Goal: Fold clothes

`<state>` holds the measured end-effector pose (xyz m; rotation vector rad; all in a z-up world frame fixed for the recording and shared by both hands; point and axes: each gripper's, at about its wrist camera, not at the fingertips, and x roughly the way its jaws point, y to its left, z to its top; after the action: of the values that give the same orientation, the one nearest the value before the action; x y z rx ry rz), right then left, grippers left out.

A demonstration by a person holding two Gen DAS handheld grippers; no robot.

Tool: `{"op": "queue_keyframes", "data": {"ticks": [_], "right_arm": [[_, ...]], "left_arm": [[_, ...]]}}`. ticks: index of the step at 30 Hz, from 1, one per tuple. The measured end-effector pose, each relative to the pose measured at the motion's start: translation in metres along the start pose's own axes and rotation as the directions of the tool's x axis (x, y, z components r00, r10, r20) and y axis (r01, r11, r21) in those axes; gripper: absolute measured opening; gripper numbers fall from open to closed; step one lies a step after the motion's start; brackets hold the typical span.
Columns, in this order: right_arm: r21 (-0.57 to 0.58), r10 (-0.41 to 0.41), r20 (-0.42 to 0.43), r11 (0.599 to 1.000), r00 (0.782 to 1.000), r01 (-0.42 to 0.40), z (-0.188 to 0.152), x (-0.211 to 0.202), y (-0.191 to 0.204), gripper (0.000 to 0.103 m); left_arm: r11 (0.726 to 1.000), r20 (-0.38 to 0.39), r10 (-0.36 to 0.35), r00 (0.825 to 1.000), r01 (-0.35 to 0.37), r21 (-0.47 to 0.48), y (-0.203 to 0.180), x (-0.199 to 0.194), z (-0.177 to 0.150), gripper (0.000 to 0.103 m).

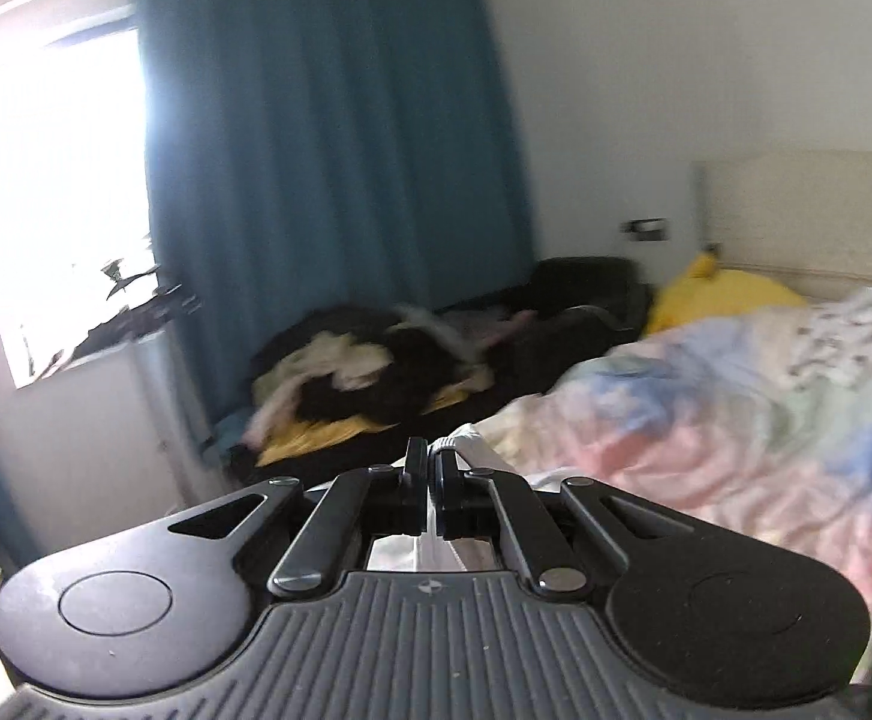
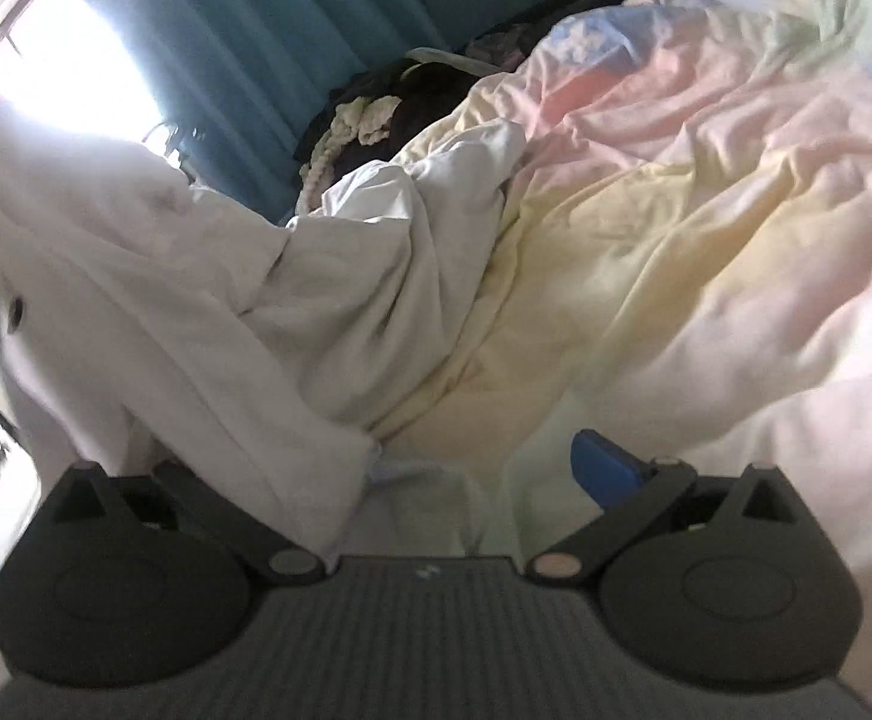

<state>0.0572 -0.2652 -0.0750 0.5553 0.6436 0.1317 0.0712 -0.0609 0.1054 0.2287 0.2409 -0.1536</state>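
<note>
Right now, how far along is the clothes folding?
Barely begun: nothing folded is in view. The left gripper is shut on a white garment, lifted and trailing onto the duvet. The right gripper is open. A pile by the curtain waits.

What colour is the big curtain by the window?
The curtain is blue, a teal shade. It shows best in the left wrist view.

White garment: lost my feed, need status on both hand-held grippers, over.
Left hand-held gripper shut on white garment. Right hand-held gripper open, holding nothing. Garment draped over pastel duvet, unfolded. Clothes pile beyond, clear of it.
</note>
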Motion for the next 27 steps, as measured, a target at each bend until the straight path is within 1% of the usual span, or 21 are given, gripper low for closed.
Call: {"op": "queue_keyframes", "data": {"ticks": [1, 2, 3, 4, 6, 8, 10, 11, 13, 14, 16, 19, 22, 23, 25, 26, 27], "right_arm": [[-0.047, -0.024, 0.006, 0.999, 1.0, 0.024, -0.001, -0.004, 0.005, 0.102], [-0.073, -0.032, 0.017, 0.997, 0.999, 0.033, -0.003, -0.006, 0.009, 0.097], [-0.096, -0.038, 0.027, 0.995, 0.999, 0.04, -0.005, -0.008, 0.013, 0.086], [-0.103, -0.031, 0.035, 0.994, 0.999, 0.034, -0.006, -0.009, 0.015, 0.079], [-0.12, -0.018, 0.054, 0.992, 0.998, 0.024, -0.008, -0.01, 0.019, 0.051], [-0.168, -0.017, 0.121, 0.985, 0.992, 0.037, -0.002, -0.023, 0.029, 0.041], [-0.213, -0.013, 0.189, 0.976, 0.982, 0.054, 0.005, -0.036, 0.038, 0.039], [-0.236, -0.009, 0.222, 0.97, 0.975, 0.063, 0.008, -0.043, 0.043, 0.035], [-0.279, 0.0, 0.287, 0.957, 0.958, 0.083, 0.014, -0.056, 0.053, 0.031], [-0.299, 0.006, 0.319, 0.949, 0.948, 0.095, 0.017, -0.063, 0.057, 0.029], [-0.34, 0.021, 0.381, 0.933, 0.924, 0.119, 0.025, -0.076, 0.068, 0.024], [-0.414, 0.062, 0.449, 0.899, 0.891, 0.146, 0.056, -0.111, 0.099, 0.023], [-0.479, 0.103, 0.454, 0.866, 0.885, 0.145, 0.096, -0.147, 0.135, 0.024], [-0.518, 0.115, 0.434, 0.843, 0.893, 0.143, 0.111, -0.159, 0.15, 0.025], [-0.587, 0.145, 0.369, 0.802, 0.918, 0.109, 0.137, -0.183, 0.171, 0.029], [-0.618, 0.158, 0.338, 0.781, 0.928, 0.092, 0.15, -0.195, 0.182, 0.031], [-0.64, 0.164, 0.321, 0.764, 0.933, 0.085, 0.156, -0.205, 0.188, 0.033]], "left_arm": [[1.0, -0.009, 0.015, 1.0, -0.015, -0.022, 0.005, 0.0, -0.005, 0.003], [0.999, -0.017, 0.029, 0.999, -0.03, -0.044, 0.011, 0.0, -0.01, 0.003], [0.997, -0.023, 0.04, 0.999, -0.041, -0.063, 0.015, -0.001, -0.015, 0.003], [0.996, -0.024, 0.044, 0.999, -0.046, -0.078, 0.018, -0.005, -0.019, 0.003], [0.992, -0.017, 0.055, 0.998, -0.056, -0.111, 0.022, -0.013, -0.027, 0.003], [0.984, 0.005, 0.069, 0.998, -0.067, -0.168, 0.028, -0.026, -0.034, 0.003], [0.97, 0.03, 0.083, 0.996, -0.074, -0.231, 0.035, -0.041, -0.04, 0.003], [0.965, 0.042, 0.083, 0.996, -0.07, -0.254, 0.037, -0.048, -0.041, 0.002], [0.955, 0.076, 0.074, 0.994, -0.049, -0.292, 0.045, -0.065, -0.038, 0.002], [0.946, 0.097, 0.07, 0.993, -0.035, -0.323, 0.051, -0.076, -0.035, 0.002], [0.935, 0.144, 0.073, 0.987, -0.018, -0.354, 0.06, -0.097, -0.022, 0.002], [0.928, 0.232, 0.098, 0.968, -0.004, -0.372, 0.073, -0.129, 0.009, 0.002], [0.912, 0.295, 0.126, 0.947, 0.007, -0.409, 0.089, -0.155, 0.046, 0.002], [0.906, 0.311, 0.136, 0.94, 0.009, -0.424, 0.095, -0.163, 0.06, 0.002], [0.895, 0.335, 0.156, 0.929, 0.011, -0.446, 0.108, -0.177, 0.082, 0.002], [0.889, 0.344, 0.157, 0.926, 0.019, -0.457, 0.115, -0.184, 0.091, 0.002], [0.887, 0.347, 0.151, 0.926, 0.028, -0.461, 0.118, -0.19, 0.098, 0.002]]}}
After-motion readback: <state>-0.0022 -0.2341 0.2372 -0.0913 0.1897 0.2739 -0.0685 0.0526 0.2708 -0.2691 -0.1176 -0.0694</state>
